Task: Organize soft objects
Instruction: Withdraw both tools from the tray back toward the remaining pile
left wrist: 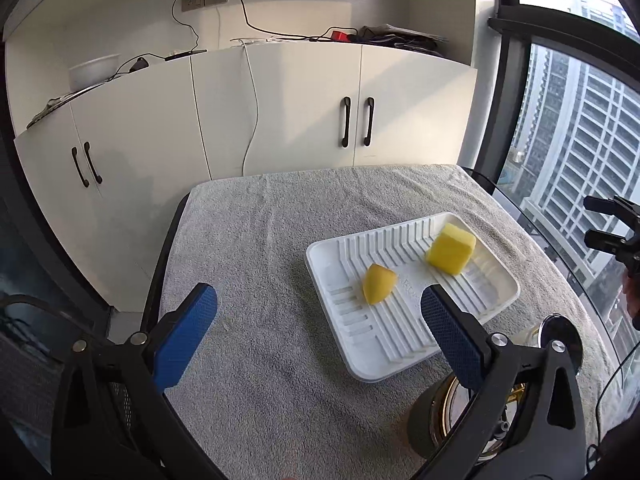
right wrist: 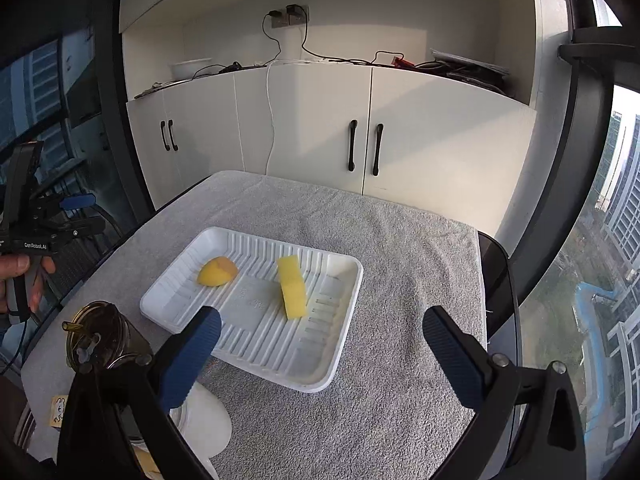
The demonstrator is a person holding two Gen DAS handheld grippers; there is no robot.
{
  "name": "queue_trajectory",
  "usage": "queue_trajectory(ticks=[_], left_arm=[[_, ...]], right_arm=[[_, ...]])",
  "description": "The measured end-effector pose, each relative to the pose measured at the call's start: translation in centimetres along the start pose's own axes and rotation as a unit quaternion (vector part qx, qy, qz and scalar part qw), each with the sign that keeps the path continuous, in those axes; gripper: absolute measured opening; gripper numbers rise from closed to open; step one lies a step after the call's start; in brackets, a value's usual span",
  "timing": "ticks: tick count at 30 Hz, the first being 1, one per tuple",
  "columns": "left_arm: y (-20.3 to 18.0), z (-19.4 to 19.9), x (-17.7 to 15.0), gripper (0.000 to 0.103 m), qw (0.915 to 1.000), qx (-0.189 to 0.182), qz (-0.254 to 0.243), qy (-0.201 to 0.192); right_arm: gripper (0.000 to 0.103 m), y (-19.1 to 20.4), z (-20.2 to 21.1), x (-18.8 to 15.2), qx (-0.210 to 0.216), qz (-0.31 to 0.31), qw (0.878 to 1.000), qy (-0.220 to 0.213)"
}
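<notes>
I have both tools released and holding nothing: the left tool [left wrist: 318, 304] hangs above the near left of the bench, the right tool [right wrist: 320, 330] above its near edge, jaws spread wide on each. The two soft pieces already sit in the white tray [right wrist: 168, 300]: a rounded yellow wedge [right wrist: 217, 272] toward one end, and a yellow sponge block [right wrist: 293, 293] standing on edge near the middle, well apart from each other.

My worry is the block. It stands narrow and tilted on the tray's ribs, so a nudge from a finger could tip it. The tray looks light, and I judge that a low pass would push it across the grey towel [right wrist: 400, 240] rather than leave it in place. Squeezing foam too hard would also let it spring out on release.

Near the bench's front corner stands a dark jar with a gold lid [right wrist: 100, 332], close beside the right tool's left finger; a careless swing there could knock it.

The towel covers a dark glass bench. Behind it are white cabinets [right wrist: 312, 128] with black handles, with cables and chargers on top, and tall windows on both sides.
</notes>
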State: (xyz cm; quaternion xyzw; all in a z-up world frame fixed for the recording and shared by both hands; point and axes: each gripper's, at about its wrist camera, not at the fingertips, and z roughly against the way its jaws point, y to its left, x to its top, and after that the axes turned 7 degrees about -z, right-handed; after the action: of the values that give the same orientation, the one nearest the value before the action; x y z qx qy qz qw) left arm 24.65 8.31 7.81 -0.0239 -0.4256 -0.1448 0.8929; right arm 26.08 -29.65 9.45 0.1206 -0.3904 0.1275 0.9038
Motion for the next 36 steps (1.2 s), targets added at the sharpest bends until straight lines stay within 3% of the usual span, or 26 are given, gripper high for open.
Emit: queue_trajectory(ticks=[7, 15, 26, 36], left_arm=[[-0.9, 5.2, -2.8, 0.103, 0.9997, -0.005, 0.001, -0.022], [-2.2, 9.0, -8.9, 0.103, 0.9994, -0.032, 0.010, -0.008], [-4.7, 13.0, -16.1, 0.103, 0.9987, -0.050, 0.009, 0.008], [-8.0, 12.8, -22.3, 0.103, 0.9961, -0.073, -0.001, 0.049]], right_arm=[[0.103, 1.1, 5.6, -2.3, -0.002, -0.014, 1.000, -0.025], [0.103, 3.8, 10.3, -7.0, 0.012, -0.021, 0.999, -0.036], [0.103, 7.8, 13.6, -14.4, 0.028, -0.035, 0.999, -0.023], [0.103, 11.9, 12.7, -21.7, 0.051, -0.048, 0.997, 0.021]])
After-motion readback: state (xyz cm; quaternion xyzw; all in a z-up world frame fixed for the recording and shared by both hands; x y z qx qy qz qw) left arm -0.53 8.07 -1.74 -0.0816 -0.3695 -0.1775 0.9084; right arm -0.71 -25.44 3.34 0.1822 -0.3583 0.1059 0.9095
